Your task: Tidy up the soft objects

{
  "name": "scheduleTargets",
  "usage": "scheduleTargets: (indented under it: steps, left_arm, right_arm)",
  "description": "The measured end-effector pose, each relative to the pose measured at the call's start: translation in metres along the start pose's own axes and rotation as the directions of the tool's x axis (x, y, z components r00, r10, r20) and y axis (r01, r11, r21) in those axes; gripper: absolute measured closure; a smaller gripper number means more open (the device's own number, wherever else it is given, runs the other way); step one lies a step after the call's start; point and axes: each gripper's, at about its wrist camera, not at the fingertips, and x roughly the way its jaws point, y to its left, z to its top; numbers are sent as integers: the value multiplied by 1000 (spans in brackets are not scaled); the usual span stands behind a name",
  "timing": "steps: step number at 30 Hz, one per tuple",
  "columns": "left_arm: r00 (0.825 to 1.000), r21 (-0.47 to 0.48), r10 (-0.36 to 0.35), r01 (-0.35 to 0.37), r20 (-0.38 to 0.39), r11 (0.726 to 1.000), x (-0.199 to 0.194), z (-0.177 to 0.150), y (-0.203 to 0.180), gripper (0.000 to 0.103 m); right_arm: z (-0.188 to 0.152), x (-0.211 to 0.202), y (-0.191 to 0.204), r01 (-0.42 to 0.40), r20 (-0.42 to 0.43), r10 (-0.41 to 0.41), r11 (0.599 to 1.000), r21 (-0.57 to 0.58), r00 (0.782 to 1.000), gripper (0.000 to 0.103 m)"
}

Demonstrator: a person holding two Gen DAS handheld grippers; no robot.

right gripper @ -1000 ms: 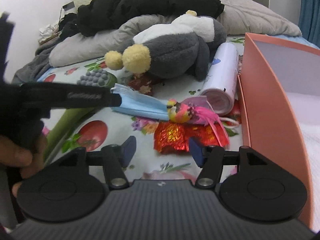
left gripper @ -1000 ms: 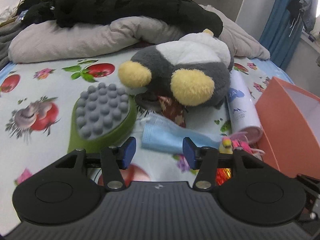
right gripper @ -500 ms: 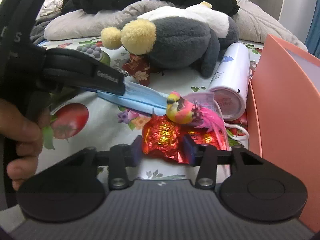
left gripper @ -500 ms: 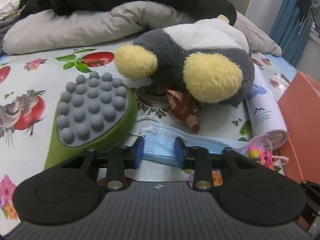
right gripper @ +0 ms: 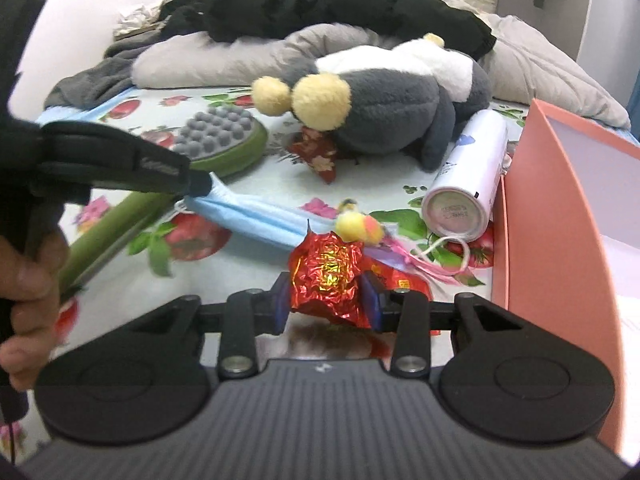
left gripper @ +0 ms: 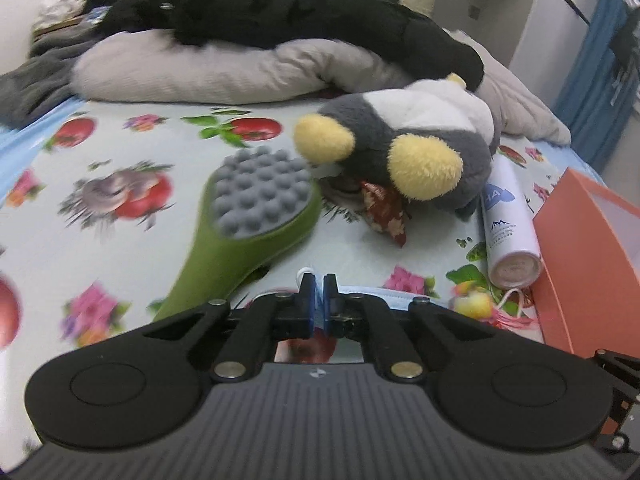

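**Pinching a mask and a foil wrapper on the bed**

Gripping the pale blue pleated face mask [right gripper: 256, 216] by its edge, the left gripper [left gripper: 319, 280] has just closed fully. The right gripper [right gripper: 326, 300], jaws just narrowed, squeezes one crinkled red foil wrapper [right gripper: 326, 280].

One grey plush penguin [right gripper: 384, 108] lies at 12 o'clock, one white spray can [right gripper: 472, 168] at 2 o'clock.

Only the right view shows the person's hand [right gripper: 28, 300].

Bright, even light — blurred, fisheye-bent edges.
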Motion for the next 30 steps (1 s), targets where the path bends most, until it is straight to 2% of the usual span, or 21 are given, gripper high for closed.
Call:
scheduleTargets:
  steps: [8, 17, 24, 30]
  left_arm:
    - [999, -132, 30, -27, 19, 991, -69, -41, 19, 99]
    - [998, -260, 59, -54, 12, 964, -145, -110, 33, 99]
    - [994, -284, 105, -112, -39, 952, -183, -157, 39, 99]
    - [990, -294, 102, -127, -101, 947, -193, -179, 39, 98]
  right_arm:
    - [-25, -42, 11, -25, -19, 24, 999, -34, 1000, 63]
    - [-64, -86, 30, -69, -61, 63, 992, -108, 996, 63]
    - [-92, -107, 40, -101, -103, 84, 980, -173, 991, 62]
    - [-100, -107, 32, -114, -145, 94, 984, -139, 985, 61]
